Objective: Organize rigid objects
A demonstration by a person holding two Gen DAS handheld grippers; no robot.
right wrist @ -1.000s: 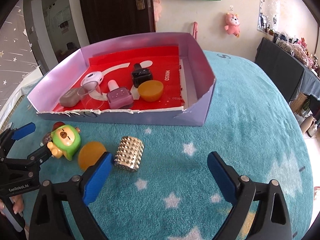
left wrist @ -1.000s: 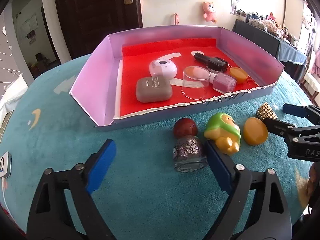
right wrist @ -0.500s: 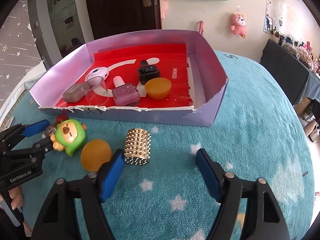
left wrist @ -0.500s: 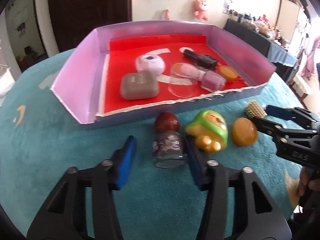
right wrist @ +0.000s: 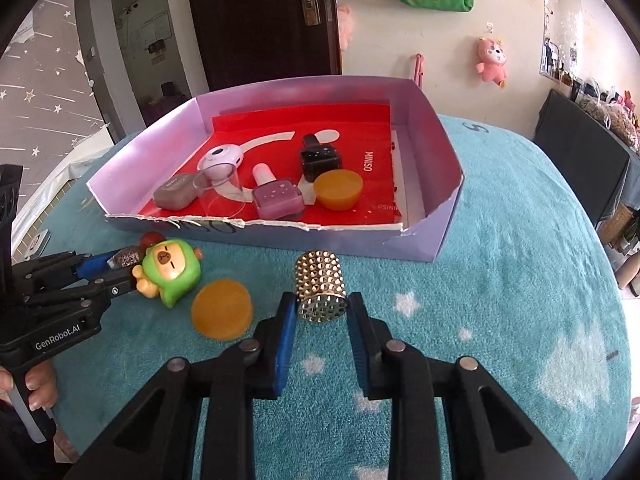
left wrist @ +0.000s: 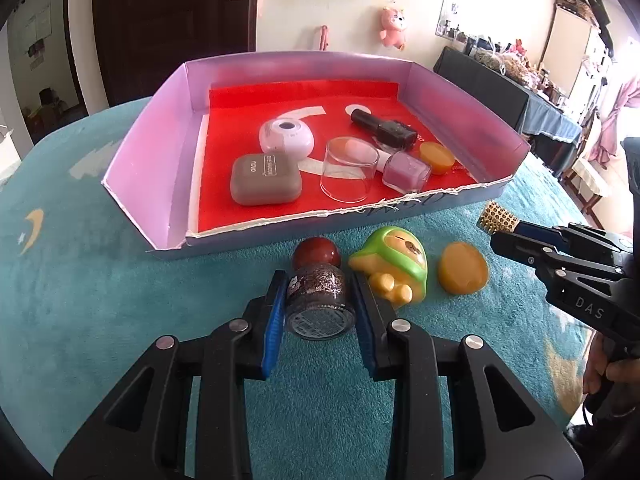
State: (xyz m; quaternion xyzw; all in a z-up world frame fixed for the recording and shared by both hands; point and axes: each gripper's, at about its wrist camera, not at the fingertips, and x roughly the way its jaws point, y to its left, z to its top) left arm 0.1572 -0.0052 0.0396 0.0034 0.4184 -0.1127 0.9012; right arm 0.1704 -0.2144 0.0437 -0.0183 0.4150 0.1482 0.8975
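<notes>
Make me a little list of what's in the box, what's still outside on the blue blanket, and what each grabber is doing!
In box: purple cardboard box holds grey case, white round gadget, clear cup, pink polish bottle, black polish bottle, orange disc
Outside: green toy figure, orange round piece
Left tool: fingers against glitter bottle with red cap
Right tool: fingers on either side of gold studded cylinder

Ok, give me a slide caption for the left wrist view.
Left gripper closed around a glitter nail polish bottle beside a green toy figure, before the red-lined tray.
</notes>
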